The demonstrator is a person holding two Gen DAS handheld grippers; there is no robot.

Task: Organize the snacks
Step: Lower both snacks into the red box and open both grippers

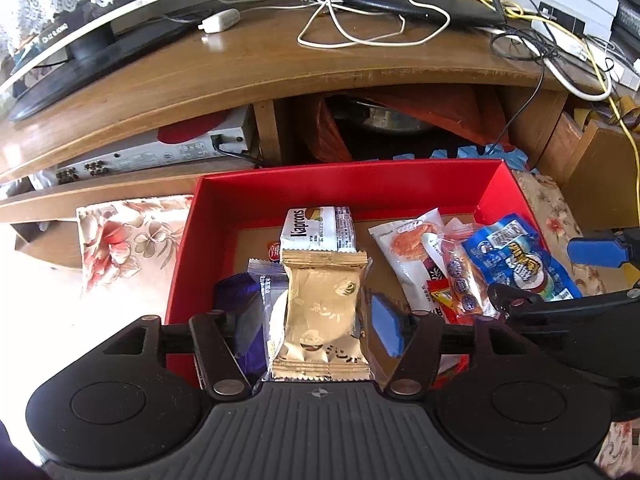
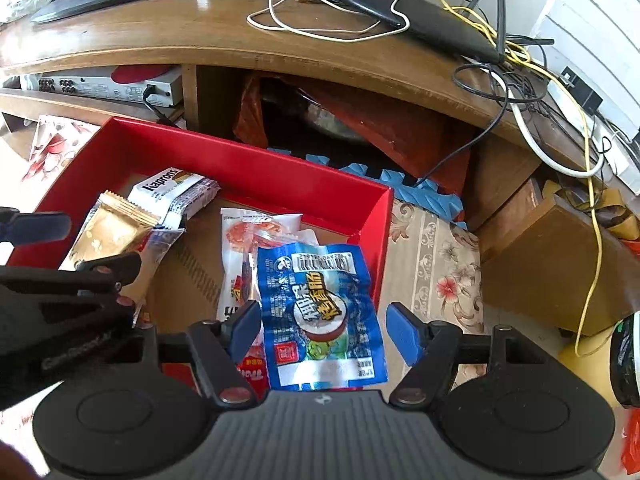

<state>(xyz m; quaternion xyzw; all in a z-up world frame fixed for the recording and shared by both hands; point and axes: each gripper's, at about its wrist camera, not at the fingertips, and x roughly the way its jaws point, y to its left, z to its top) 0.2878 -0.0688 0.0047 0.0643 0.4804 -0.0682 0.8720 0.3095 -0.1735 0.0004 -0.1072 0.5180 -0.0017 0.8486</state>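
Red box [image 1: 188, 248] sits on the floor in front of a wooden TV stand [image 1: 248, 64], half full of snack packets. Left gripper [image 1: 316, 328] hangs over the near-left part of the box, jaws apart — a gold packet [image 1: 320, 312] lies between them, pads clear of both its edges, so not gripped. Beyond it lies a white packet [image 1: 308, 228], just left of it a purple packet [image 1: 240, 300]. Right gripper [image 2: 326, 328] is over the near-right part, jaws also apart, a blue packet [image 2: 320, 312] between them; its left pad looks very close to the packet's edge, the right pad is clearly off, so no clamp that I can see. An orange-print packet [image 2: 244, 236] sits under and beyond the blue one. Handling guess: all are light, soft foil or plastic pillows, slick and crinkly, contents probably crushable — pinch across the flat middle or on a crimped end seal, gentle squeeze. The glossy film could slip from the pads; overlapping packets may drag along.
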